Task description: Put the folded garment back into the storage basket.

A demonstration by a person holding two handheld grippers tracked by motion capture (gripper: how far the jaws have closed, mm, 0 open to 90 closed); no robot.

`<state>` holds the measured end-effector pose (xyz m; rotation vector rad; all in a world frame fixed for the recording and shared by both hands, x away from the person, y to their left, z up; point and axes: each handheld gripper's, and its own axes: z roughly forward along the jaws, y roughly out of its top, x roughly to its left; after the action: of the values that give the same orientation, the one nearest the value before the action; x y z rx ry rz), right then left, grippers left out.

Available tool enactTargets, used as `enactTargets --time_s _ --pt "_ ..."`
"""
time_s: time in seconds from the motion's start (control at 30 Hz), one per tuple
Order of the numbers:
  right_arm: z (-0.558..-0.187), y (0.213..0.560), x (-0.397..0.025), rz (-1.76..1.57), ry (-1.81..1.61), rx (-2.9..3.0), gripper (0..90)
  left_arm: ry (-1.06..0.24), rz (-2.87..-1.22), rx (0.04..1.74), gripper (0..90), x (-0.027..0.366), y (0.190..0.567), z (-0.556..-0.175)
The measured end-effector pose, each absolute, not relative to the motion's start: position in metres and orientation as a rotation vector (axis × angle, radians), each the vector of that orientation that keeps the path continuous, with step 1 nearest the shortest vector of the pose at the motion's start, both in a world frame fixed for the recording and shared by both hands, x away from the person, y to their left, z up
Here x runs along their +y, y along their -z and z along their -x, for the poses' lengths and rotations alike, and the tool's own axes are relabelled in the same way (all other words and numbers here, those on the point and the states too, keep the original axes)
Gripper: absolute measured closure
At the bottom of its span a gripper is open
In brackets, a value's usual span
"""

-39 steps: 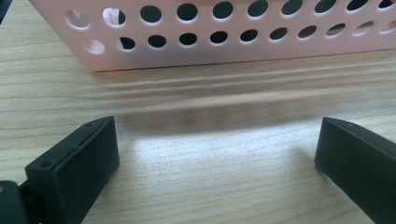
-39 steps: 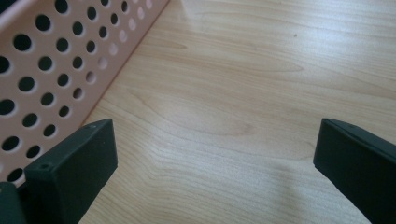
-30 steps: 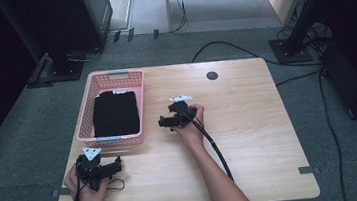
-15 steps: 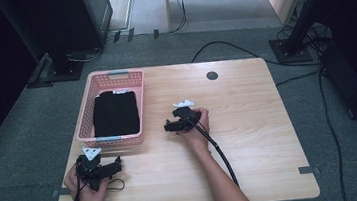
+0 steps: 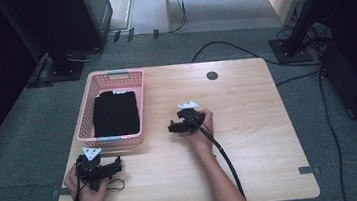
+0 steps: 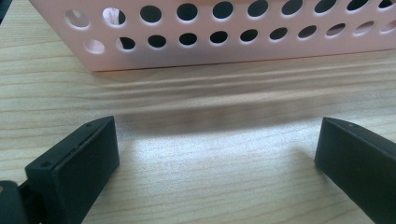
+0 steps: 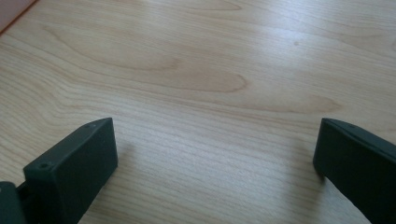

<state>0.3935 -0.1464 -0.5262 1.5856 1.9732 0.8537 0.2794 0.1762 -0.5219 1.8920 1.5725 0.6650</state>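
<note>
A: Bench [image 5: 266,136], light wood. Where is the basket?

B: Pink basket [image 5: 85,121] sits on the far-left part of the bench, long side running near to far. A folded black cloth [image 5: 115,113] lies flat inside it and covers most of its floor. A small white tag shows at the cloth's far edge.

A: Left claw?

B: Left claw [image 5: 116,163] is at the near-left of the bench, just near the basket's near wall, held in the left hand [image 5: 86,189]. It points right, along the bench. In the left gripper view the left claw [image 6: 217,154] has its jaws wide apart with bare wood between them, holding nothing. The basket's perforated pink wall [image 6: 224,32] stands just beyond the tips, not touching them.

A: Right claw?

B: Right claw [image 5: 172,128] is around the middle of the bench, to the right of the basket and apart from it, held in the right hand [image 5: 200,126]. It points left toward the basket. Its cable [image 5: 226,163] trails back along the forearm toward the near edge. In the right gripper view the right claw [image 7: 217,151] is also spread wide, empty, low over plain wood grain. A sliver of pink shows at that view's top-left corner.

A: Anything else on the bench?

B: A dark round grommet [image 5: 212,75] near the far edge, well apart from both hands.
</note>
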Motion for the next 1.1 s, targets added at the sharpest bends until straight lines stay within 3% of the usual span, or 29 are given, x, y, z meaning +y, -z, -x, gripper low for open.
enactTargets --time_s 1.1 --pt "-0.378 0.527 -0.180 -1.618 -0.837 1.931 0.0 -0.665 -1.892 1.572 0.0 0.176 0.522 -0.279"
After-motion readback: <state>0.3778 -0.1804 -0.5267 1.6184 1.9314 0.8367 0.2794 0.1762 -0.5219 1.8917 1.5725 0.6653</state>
